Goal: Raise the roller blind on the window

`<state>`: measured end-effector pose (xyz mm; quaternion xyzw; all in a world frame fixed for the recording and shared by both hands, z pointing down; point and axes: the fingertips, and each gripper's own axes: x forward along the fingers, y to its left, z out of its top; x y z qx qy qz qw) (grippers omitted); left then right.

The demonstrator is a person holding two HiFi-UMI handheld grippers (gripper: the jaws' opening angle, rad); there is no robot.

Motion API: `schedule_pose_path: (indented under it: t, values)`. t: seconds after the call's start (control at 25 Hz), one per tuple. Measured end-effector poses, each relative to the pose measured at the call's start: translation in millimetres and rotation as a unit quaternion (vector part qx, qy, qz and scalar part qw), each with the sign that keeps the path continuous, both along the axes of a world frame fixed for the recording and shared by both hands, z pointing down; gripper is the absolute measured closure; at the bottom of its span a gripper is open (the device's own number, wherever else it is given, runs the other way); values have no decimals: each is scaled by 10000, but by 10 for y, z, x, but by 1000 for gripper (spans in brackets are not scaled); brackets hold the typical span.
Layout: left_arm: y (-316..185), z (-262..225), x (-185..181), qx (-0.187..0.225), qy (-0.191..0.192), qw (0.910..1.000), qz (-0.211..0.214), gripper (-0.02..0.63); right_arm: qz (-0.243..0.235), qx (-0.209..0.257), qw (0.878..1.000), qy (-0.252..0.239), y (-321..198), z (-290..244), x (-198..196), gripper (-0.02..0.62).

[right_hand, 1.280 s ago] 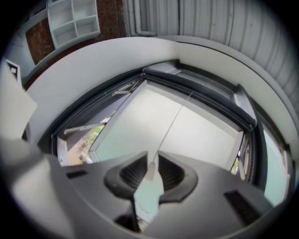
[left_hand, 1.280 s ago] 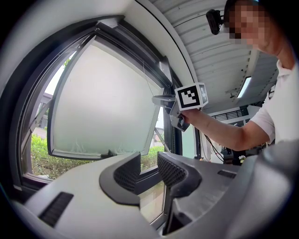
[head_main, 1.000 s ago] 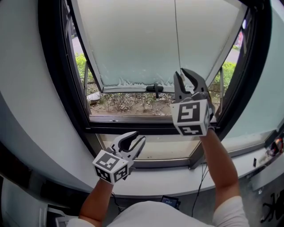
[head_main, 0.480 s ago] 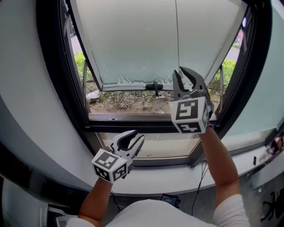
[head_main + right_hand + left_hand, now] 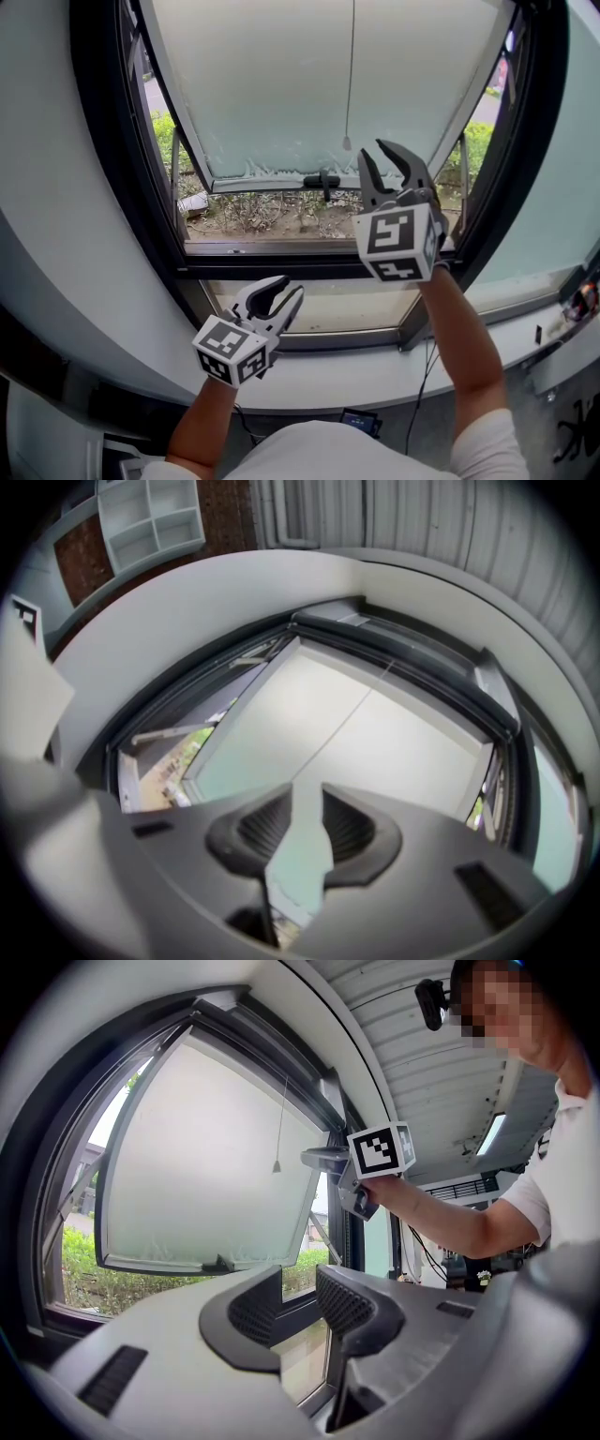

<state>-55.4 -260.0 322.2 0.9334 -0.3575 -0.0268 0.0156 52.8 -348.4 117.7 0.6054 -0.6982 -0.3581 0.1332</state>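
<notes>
Nearest, at the lower left of the head view, the left gripper (image 5: 290, 292) hangs over the white sill (image 5: 375, 375) with its jaws partly apart and nothing between them. Higher, right of centre, the right gripper (image 5: 379, 157) points up at the window; its jaws are opening and grip nothing. The pull cord (image 5: 352, 75) drops down the upper middle of the frame, and its small end weight (image 5: 346, 143) hangs free just left of the jaw tips. To work it well, the jaws probably need to close on the thin line above the weight and then draw straight along it, since a sideways tug could let it slip. Behind the cord a pale sheet (image 5: 272, 84) fills the opening; whether it is the blind itself or frosted glass I cannot tell. The dark frame (image 5: 103, 187) crowds both sides and a black handle (image 5: 322, 180) sits below, so open room lies mainly downward toward the sill.
</notes>
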Motion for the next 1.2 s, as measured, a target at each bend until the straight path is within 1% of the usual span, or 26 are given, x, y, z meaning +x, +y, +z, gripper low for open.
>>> schedule_pose_path:
  t: [0.36,0.56,0.76,1.0,1.2]
  values:
    - [50,-4,1,-18,47,10000,-31,479,10,34,10000,6,65,13,52,505]
    - [104,-44,25,3,113,9999,-27,479,31,22,10000,6,185,13,148,505]
    - [188,-72,107,54,175,9998,41,479,-12,89,9998,-176,403,5,371,506]
    - [293,-100,235,99,348,9993,14,482,-116,-43,9984,-543,675,209,676,523]
    - [370,-130,410,89,413,9991,15,488,-268,-201,9963,-793,874,395,865,529]
